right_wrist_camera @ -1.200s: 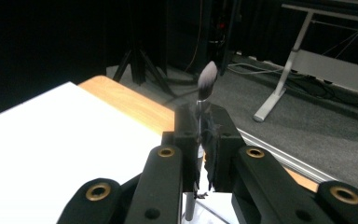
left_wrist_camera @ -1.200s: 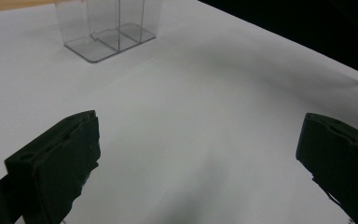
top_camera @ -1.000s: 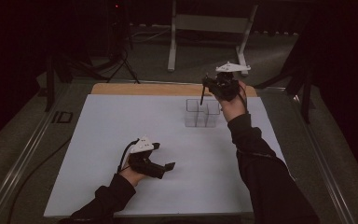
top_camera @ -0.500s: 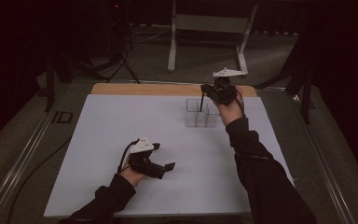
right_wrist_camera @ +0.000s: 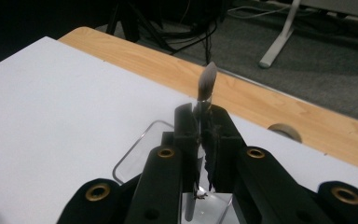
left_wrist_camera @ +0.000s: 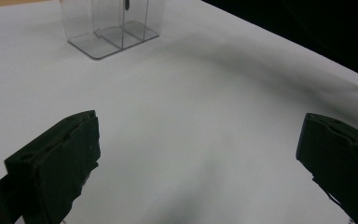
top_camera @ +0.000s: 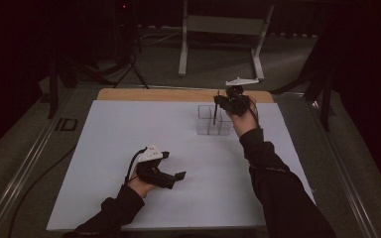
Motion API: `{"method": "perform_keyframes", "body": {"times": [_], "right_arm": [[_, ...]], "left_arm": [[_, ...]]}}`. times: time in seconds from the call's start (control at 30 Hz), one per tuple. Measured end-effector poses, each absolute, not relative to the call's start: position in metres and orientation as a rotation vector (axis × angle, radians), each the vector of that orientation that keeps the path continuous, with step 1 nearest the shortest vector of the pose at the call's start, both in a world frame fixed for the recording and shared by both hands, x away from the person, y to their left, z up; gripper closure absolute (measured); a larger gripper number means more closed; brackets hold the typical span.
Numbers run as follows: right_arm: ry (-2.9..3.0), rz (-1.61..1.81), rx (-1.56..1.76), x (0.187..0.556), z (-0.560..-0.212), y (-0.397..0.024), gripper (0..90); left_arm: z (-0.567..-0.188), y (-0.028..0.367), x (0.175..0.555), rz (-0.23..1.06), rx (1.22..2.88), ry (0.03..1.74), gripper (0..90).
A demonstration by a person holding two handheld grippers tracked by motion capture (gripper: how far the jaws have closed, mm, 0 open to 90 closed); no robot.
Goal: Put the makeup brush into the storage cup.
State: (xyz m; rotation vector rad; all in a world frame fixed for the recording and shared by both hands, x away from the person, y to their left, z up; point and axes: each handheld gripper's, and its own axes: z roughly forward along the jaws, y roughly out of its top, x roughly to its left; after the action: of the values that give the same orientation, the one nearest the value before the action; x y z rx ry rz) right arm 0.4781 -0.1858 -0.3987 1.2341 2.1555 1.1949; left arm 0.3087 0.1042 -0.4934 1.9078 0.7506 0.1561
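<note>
Hiding the brush [right_wrist_camera: 208, 86] handle, right claw [right_wrist_camera: 200, 135] clamps it.

The right gripper [top_camera: 226, 101] has come down with its brush [top_camera: 215, 113], whose lower end now dips into the clear organizer [top_camera: 213, 128].

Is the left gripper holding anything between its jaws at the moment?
No, the left gripper has its jaws wide apart with just the bare white table between them.

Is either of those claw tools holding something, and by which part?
The right gripper clamps a thin brush by its handle below the bristles, above the clear organizer. The left gripper is open and holds nothing.
</note>
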Motion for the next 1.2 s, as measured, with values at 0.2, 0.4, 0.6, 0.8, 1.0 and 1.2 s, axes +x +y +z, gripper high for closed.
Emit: {"method": "perform_keyframes", "body": {"times": [0.2, 0.4, 0.6, 0.8, 1.0, 1.2], "right_arm": [[2.154, 1.184, 1.264, 0.479, -0.406, -0.186, 83.6], [2.165, 1.150, 1.290, 0.480, -0.411, -0.185, 83.4], [2.184, 1.104, 1.304, 0.482, -0.420, -0.183, 83.4], [2.182, 1.102, 1.292, 0.482, -0.418, -0.183, 38.9], [2.194, 1.088, 1.295, 0.482, -0.415, -0.184, 22.1], [2.193, 1.136, 1.287, 0.477, -0.411, -0.185, 21.3]], "left_arm": [[-0.494, 0.103, 0.309, 0.152, 1.911, 0.750, 1.0], [-0.493, 0.105, 0.309, 0.165, 1.906, 0.758, 0.8], [-0.494, 0.104, 0.309, 0.152, 1.911, 0.758, 0.8], [-0.494, 0.104, 0.309, 0.158, 1.913, 0.758, 0.8], [-0.494, 0.103, 0.309, 0.146, 1.928, 0.745, 0.8], [-0.494, 0.103, 0.310, 0.122, 1.929, 0.741, 0.8]]}}
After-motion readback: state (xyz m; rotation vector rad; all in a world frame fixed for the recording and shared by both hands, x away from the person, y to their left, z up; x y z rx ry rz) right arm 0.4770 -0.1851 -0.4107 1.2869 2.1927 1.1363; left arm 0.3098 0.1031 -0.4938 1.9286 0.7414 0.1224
